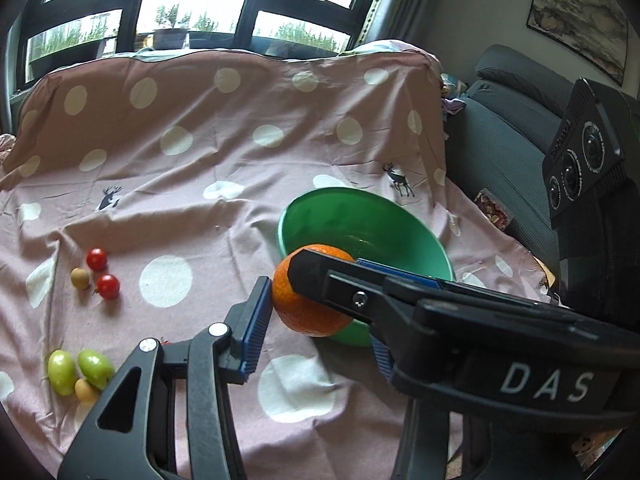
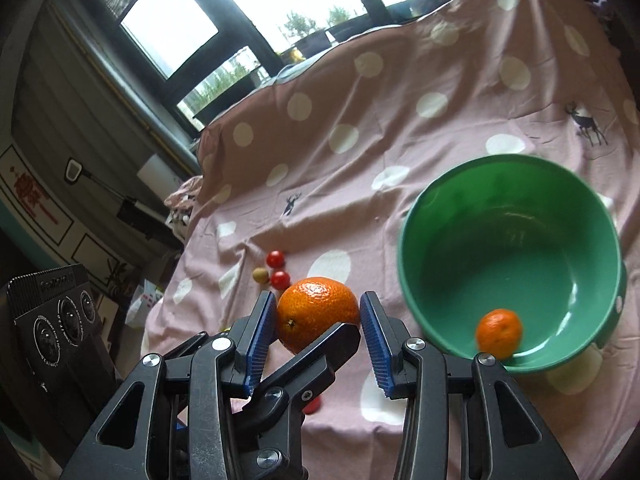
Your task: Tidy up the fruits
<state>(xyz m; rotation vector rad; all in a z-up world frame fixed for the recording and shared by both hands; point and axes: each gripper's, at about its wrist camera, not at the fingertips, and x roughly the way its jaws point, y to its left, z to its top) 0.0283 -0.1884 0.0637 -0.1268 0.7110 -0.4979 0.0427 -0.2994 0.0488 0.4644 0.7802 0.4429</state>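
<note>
- Right tool (image 2: 319, 302): both blue pads are pressed against the sides of the big orange (image 2: 316, 312), which is clamped and off the polka-dot sheet (image 2: 360, 120).
- Left tool (image 1: 316, 312): its left pad (image 1: 258, 312) is against the same orange. The right tool crosses in front and hides its other pad in its own view, but the right wrist view shows a black finger of it tucked against the orange's lower front. I read that as a second clamp, so two tools are on one fruit.
- Green bowl (image 2: 404, 240): it sits on the sheet just right of the right tool and slightly ahead, near the orange but not yet under it.
- Done so far: one smaller mandarin (image 2: 499, 334) lies inside the bowl against the near wall.
- Left to do, ahead and to the left of the left tool: two cherry tomatoes (image 1: 97, 259) with a small tan fruit (image 1: 80, 278) beside them.
- Closer in on that side, just left of the left tool's arm, are two green fruits (image 1: 62, 372) touching another tan one (image 1: 85, 390).
- My call is early going: one fruit in, one in the air, and at least six loose on the sheet. The orange needs to go right, over the rim, before letting go.
</note>
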